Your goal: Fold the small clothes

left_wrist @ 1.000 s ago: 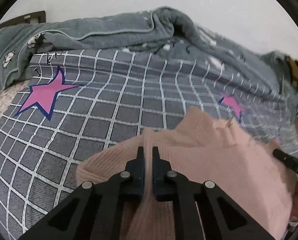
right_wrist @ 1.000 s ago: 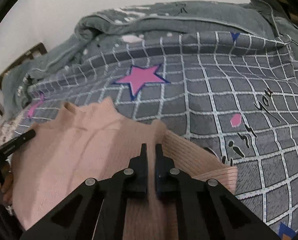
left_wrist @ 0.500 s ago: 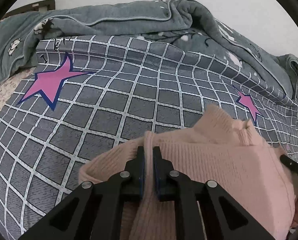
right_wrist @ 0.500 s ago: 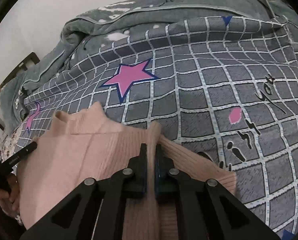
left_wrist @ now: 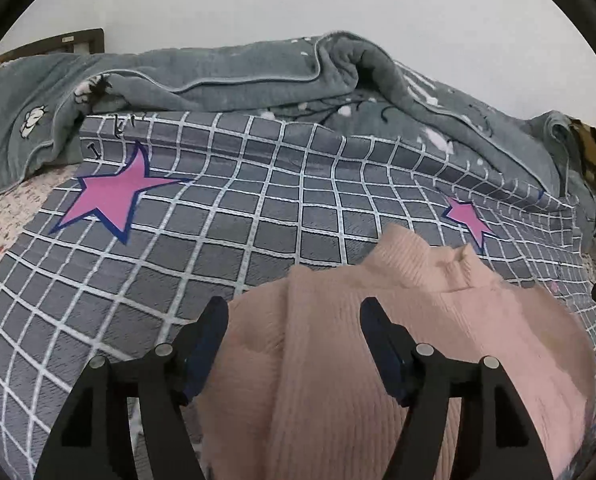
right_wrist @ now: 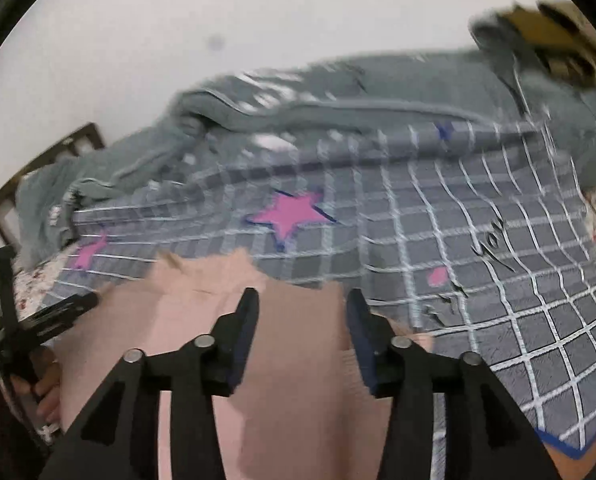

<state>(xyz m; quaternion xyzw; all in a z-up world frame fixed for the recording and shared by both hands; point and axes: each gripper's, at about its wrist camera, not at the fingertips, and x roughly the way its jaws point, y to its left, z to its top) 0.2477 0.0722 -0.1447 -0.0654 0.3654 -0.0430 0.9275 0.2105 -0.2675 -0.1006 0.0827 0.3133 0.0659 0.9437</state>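
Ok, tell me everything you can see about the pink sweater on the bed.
The pink sweater is a pale, ribbed knit with a short stand-up collar at its far edge. It lies on the grey checked bedspread, a sleeve or side panel folded in over the body along a lengthwise ridge. The left hand-held gripper and right hand-held gripper have just opened; the fabric lies under their parted jaws, no longer pinched.
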